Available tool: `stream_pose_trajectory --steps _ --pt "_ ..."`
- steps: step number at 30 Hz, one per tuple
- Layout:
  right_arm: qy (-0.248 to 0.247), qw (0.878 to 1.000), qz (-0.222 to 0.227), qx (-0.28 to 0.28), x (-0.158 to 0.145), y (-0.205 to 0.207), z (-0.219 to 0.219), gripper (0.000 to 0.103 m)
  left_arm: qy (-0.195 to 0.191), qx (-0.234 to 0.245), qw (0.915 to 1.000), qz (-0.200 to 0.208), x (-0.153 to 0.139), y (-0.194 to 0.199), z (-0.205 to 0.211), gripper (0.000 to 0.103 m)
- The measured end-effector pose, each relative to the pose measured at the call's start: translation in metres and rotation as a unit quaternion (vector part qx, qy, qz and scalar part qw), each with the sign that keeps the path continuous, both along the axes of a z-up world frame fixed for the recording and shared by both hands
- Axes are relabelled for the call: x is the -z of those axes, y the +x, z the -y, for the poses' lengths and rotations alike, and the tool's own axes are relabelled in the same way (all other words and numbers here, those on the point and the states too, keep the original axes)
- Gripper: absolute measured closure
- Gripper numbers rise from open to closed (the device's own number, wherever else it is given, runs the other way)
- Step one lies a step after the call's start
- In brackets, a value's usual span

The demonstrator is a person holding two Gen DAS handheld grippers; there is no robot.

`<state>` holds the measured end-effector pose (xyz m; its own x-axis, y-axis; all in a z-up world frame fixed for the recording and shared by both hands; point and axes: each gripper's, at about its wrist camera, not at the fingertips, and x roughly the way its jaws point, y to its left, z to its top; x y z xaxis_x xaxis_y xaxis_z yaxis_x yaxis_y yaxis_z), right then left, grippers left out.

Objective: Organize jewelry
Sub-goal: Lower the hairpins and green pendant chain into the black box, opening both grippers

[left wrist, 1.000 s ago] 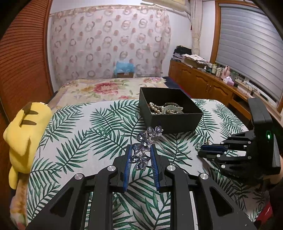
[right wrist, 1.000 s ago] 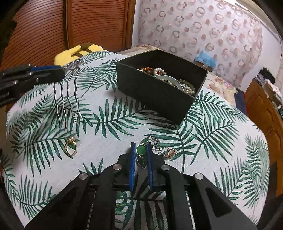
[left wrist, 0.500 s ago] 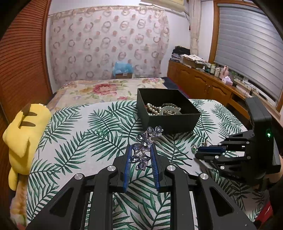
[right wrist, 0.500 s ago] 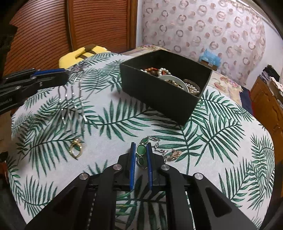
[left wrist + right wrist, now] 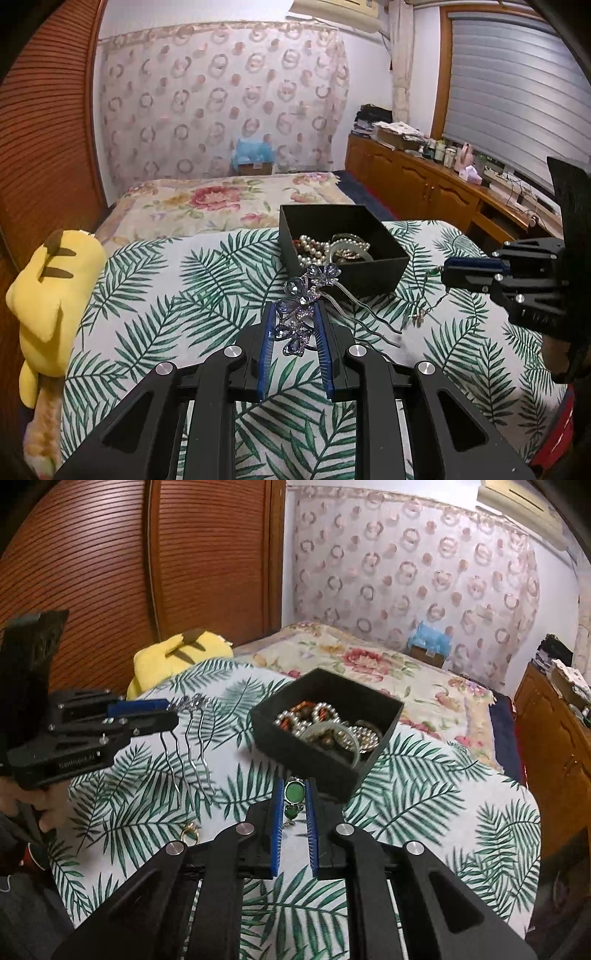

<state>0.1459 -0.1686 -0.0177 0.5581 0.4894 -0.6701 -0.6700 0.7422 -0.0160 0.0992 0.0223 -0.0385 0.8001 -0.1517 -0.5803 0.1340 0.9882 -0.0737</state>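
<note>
My left gripper [image 5: 295,314] is shut on a purple crystal flower hair comb [image 5: 301,302] and holds it above the cloth; its silver prongs [image 5: 188,746] hang down in the right wrist view. My right gripper [image 5: 294,794] is shut on a green-stone bracelet [image 5: 294,791], lifted off the cloth just before the near wall of the black jewelry box [image 5: 314,753]. The box [image 5: 369,267] holds pearls, beads and a bangle. My right gripper [image 5: 448,271] also shows in the left wrist view, with the chain dangling. My left gripper [image 5: 168,710] shows at the left of the right wrist view.
A gold ring [image 5: 190,832] lies on the palm-leaf cloth [image 5: 424,805] near my right gripper. A yellow plush toy [image 5: 51,295] sits at the left edge. A floral bed [image 5: 221,203] lies behind, a wooden cabinet [image 5: 424,188] to the right.
My right gripper has lifted the green bracelet off the cloth and moved toward the box. My left gripper has risen with the hair comb.
</note>
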Motion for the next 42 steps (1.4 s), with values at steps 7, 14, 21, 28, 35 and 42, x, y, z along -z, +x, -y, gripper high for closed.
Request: stream_pose_trajectory --steps 7,14,21,28,35,42 --pt "0.003 1.000 0.022 0.000 -0.020 0.007 0.004 0.090 -0.002 0.010 0.9999 0.012 -0.011 0.013 0.006 0.084" --pt "0.010 0.999 0.037 -0.004 -0.036 0.026 0.001 0.090 -0.010 0.011 0.9998 0.016 -0.018 0.035 0.005 0.084" --pt "0.018 0.999 0.047 -0.010 -0.044 0.054 -0.009 0.090 -0.007 0.009 0.9998 0.018 -0.025 0.058 0.005 0.084" --pt "0.013 1.000 0.023 -0.016 -0.023 0.078 -0.013 0.090 -0.004 0.011 0.9999 0.009 -0.021 0.081 0.006 0.084" --pt "0.015 1.000 -0.003 -0.013 0.000 0.094 -0.016 0.089 0.001 0.016 0.9999 0.000 -0.016 0.101 0.011 0.084" --pt "0.025 1.000 -0.005 -0.005 0.004 0.103 -0.006 0.087 0.004 0.023 0.9997 -0.009 -0.011 0.117 0.017 0.084"
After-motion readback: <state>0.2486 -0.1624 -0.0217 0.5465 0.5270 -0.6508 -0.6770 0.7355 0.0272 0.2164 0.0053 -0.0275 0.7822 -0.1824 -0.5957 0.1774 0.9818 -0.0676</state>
